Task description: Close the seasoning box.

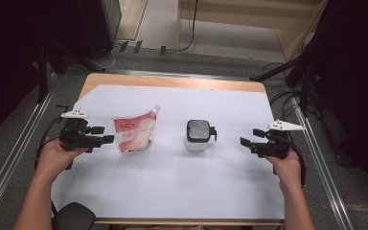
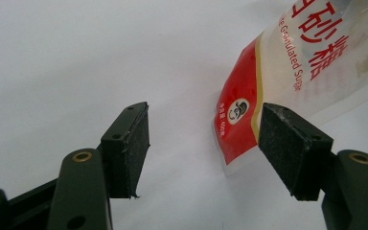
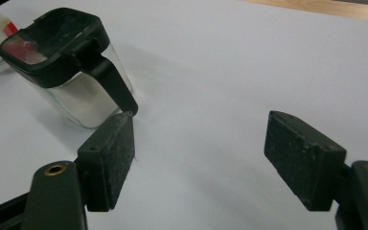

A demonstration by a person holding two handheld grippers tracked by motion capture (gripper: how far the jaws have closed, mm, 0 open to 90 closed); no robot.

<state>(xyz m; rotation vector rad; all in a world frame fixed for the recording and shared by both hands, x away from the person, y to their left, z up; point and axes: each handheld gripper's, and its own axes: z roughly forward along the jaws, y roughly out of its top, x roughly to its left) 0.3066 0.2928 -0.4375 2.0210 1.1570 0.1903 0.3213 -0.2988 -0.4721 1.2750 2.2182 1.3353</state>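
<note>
Sugar pouch [image 1: 135, 133] lies left-centre on tabletop [image 1: 182, 187], jar [image 1: 198, 135] beside | step: approach | left hand-held gripper [image 1: 104, 135] released, right hand-held gripper [image 1: 250, 137] released, both empty | next: left closes on pouch edge

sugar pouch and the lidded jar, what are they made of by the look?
Sugar pouch: thin glossy plastic film, likely; it creases, shines, and has a clear sealed edge in the left gripper view.
Jar: clear rigid body, glass or hard plastic, unclear which; lid and handle look like matte black moulded plastic.
</note>
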